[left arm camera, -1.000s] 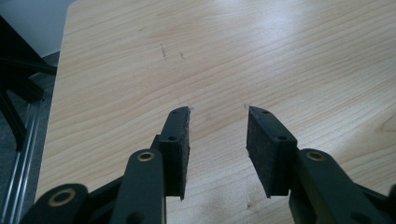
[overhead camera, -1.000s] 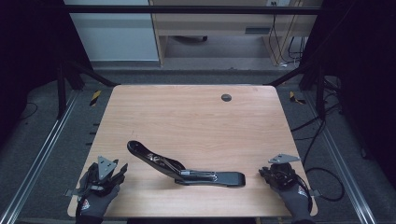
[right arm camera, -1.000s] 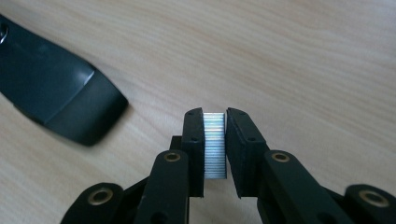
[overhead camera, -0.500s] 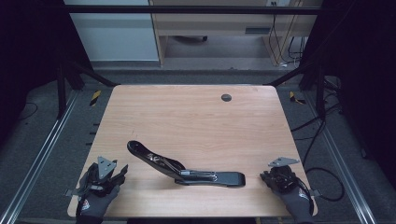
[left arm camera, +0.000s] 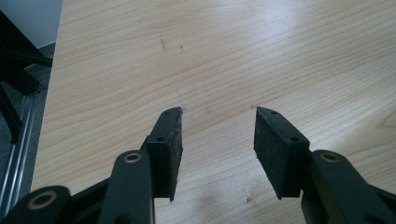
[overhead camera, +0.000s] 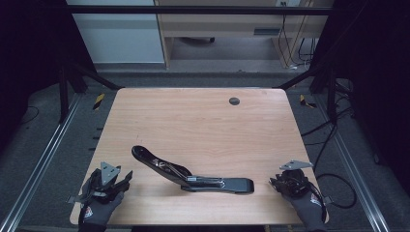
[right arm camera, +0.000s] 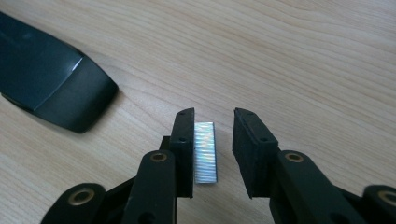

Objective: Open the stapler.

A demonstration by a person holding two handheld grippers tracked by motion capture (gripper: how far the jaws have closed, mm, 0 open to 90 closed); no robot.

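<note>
Pale wood-grain covers the desk (overhead camera: 203,121), which stands on a grey floor with dark rails at both sides and a light cabinet behind; a small dark round grommet (overhead camera: 234,101) sits near its far edge. No brand, label or writing can be read on anything. An opened black stapler (overhead camera: 191,173) lies near the front middle of the desk, its glossy top arm angled up toward the left and its base stretched flat toward the right, with bright metal at the hinge between them. The right gripper (right arm camera: 214,130), at the front right corner in a gloved hand, has its fingers (right arm camera: 184,140) partly open, and a strip of staples (right arm camera: 205,152) lies on the desk in the gap, a silvery ribbed bar with a faint rainbow sheen, close against the left finger's pad; whether it touches the pad cannot be told, and the other finger stands clear of it. The stapler's rounded black end shows just beyond. The left gripper (left arm camera: 217,135), at the front left corner, hovers over bare wood with its fingers wide apart and nothing between them.
</note>
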